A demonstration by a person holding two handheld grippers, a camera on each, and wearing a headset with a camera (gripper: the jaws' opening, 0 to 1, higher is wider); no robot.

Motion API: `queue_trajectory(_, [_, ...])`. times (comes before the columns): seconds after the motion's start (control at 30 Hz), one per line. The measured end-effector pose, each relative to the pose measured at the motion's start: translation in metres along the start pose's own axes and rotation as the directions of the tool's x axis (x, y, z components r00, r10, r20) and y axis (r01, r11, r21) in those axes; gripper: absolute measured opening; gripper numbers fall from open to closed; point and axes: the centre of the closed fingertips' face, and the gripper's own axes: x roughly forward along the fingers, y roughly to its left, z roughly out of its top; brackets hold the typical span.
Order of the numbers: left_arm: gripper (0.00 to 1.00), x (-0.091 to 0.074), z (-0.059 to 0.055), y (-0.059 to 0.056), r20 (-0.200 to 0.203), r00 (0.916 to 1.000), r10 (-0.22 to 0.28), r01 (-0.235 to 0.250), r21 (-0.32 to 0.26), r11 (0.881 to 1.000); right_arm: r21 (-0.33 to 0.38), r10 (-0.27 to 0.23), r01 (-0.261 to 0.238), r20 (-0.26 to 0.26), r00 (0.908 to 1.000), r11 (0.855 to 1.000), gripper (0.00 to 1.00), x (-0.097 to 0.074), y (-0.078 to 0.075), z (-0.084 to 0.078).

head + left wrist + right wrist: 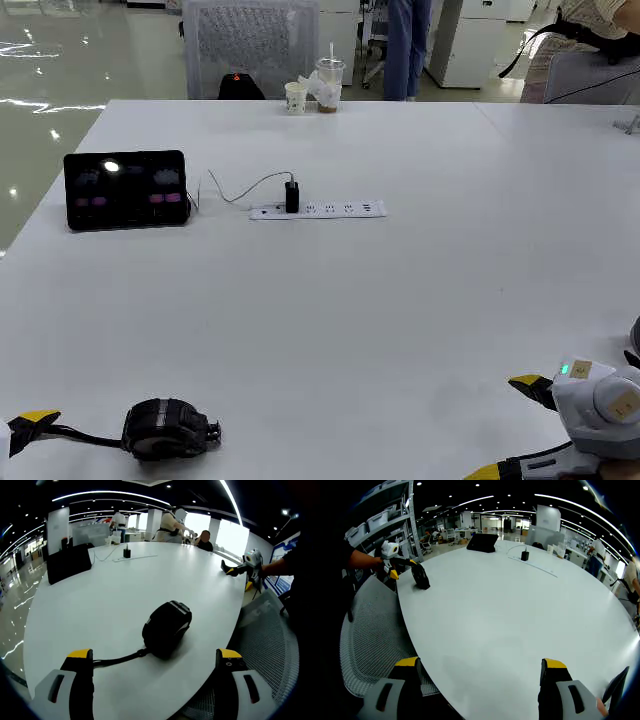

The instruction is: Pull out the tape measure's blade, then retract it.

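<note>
The black tape measure (165, 428) lies at the near left edge of the white surface (380, 300), its strap trailing toward the left tongs (154, 656), whose jaws stand wide apart. The right tongs (479, 666), well apart at the near right edge, gape too, holding nothing.

Left gripper (154, 654) jaws spread wide, right gripper (481, 662) jaws likewise apart

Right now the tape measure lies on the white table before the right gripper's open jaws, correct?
Not the right: the left gripper view shows the tape measure on the white table before the open jaws of the left gripper.
</note>
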Motion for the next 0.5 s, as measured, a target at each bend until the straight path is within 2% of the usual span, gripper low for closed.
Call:
queue_trajectory(0.13, [0.99,-0.0003,0.0018,0.0004,0.008,1.0000,0.002,-0.002,-0.004,1.000,-0.002,0.004,-0.004,-0.005,1.0000,1.000,0.99,0.0027,-0.0021,0.0000])
queue_trajectory(0.5, [0.99,0.0005,0.0001,0.0048,-0.006,0.9999,0.013,-0.013,0.009,1.000,-0.016,0.002,-0.002,-0.019,0.9998,1.000,0.99,0.0071,-0.0071,-0.0049])
